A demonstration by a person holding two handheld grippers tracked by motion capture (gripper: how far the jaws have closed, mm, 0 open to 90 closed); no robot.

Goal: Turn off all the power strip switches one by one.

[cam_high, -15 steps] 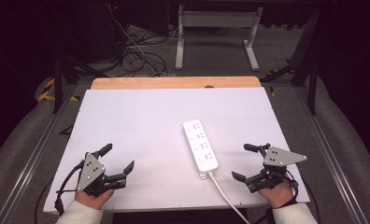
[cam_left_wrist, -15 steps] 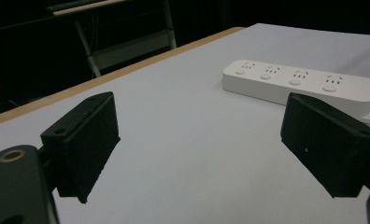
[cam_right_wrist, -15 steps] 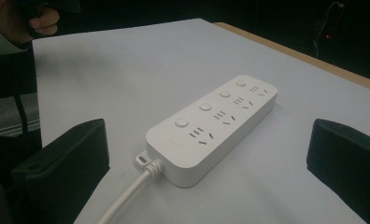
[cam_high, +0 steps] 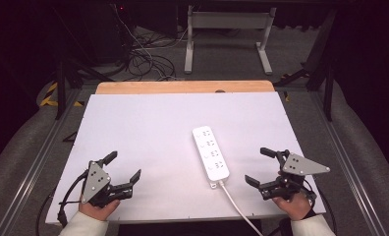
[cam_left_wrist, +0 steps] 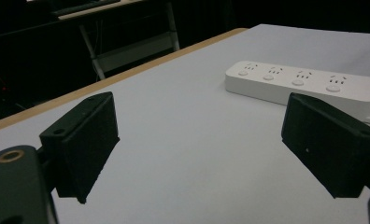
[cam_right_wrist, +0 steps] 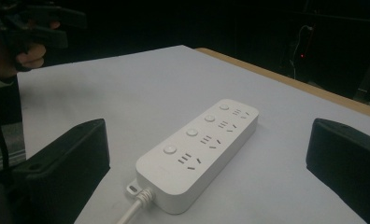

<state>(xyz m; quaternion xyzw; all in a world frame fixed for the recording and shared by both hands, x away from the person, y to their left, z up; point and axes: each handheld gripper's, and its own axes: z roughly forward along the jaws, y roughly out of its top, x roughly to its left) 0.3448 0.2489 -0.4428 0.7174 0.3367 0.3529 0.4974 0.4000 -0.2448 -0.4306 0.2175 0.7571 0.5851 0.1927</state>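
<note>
High view: a white power strip (cam_high: 210,153) lies flat on the pale surface (cam_high: 143,128), right of centre, its cord (cam_high: 234,201) trailing toward the near edge. The left hand-held gripper (cam_high: 122,167) rests well apart from it at the near left, jaws spread; the right hand-held gripper (cam_high: 260,166) sits near the strip's cord end, jaws likewise apart and empty. The strip looks rigid, light and smooth-shelled, probably best pinched across its long sides, mid-body, clear of the stiff cord's pull.
</note>
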